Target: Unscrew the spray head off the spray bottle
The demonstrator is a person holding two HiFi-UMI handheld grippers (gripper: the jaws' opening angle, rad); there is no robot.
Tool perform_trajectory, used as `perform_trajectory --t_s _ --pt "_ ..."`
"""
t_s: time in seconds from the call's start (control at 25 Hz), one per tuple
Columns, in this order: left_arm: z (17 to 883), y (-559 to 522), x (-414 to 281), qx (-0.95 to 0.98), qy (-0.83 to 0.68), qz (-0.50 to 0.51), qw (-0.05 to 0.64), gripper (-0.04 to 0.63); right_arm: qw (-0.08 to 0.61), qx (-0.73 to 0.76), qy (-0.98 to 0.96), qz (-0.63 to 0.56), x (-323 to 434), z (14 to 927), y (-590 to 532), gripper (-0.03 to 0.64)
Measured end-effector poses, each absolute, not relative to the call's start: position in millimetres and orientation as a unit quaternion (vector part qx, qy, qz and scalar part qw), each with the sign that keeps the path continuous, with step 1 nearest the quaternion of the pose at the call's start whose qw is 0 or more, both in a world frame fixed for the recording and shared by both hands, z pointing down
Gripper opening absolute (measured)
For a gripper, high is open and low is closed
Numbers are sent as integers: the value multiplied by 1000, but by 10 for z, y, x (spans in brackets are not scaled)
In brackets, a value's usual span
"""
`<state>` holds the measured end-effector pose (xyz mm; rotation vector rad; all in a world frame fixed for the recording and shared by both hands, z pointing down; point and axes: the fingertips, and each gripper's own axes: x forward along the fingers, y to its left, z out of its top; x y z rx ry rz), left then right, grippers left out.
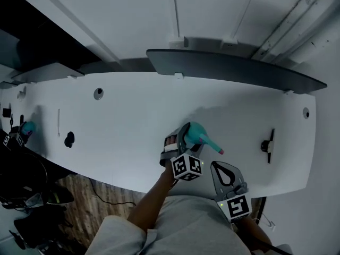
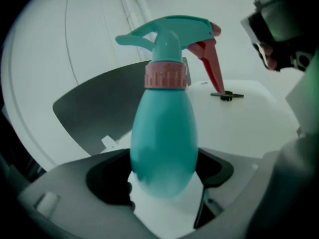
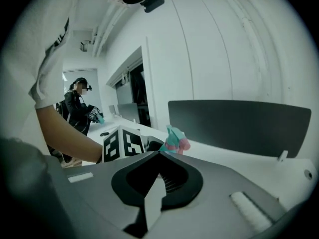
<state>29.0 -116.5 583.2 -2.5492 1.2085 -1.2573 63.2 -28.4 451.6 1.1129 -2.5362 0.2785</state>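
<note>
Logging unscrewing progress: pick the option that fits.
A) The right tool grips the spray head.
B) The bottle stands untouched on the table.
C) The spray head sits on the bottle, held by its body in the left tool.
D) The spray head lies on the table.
C: the spray head sits on the spray bottle clamped in the left tool, while the right tool is shut on nothing.

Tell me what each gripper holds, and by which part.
The left gripper grips the bottle around its lower body. The right gripper is shut on nothing.
</note>
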Motion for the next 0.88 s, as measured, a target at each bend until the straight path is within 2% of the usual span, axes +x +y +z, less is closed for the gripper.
perform_trajectory --t_s 0.2,0.52,0.56,0.6,0.64,0.76,0.84,0.88 --pt "5516 -1056 50 -804 406 -426 84 383 179 377 -908 44 478 4052 -269 0" --pt "5371 -875 68 -795 414 -426 118 383 275 356 -893 -5 510 3784 -320 3" --pt "5353 -866 74 -794 413 -428 125 383 289 349 -892 -1 507 3828 -326 75" --pt "5335 -858 81 -793 411 -429 132 383 300 339 -892 5 496 3880 -323 206" --pt "5316 -850 89 -792 410 -431 140 383 308 330 -892 14 487 3926 -315 249" --pt "5254 -819 122 -790 405 -432 159 383 325 316 -891 39 496 4003 -281 240" --pt "5224 -793 128 -790 403 -431 165 383 336 307 -889 43 499 4059 -257 156" --pt "5219 -779 125 -790 402 -432 167 383 342 301 -889 42 495 4088 -245 139"
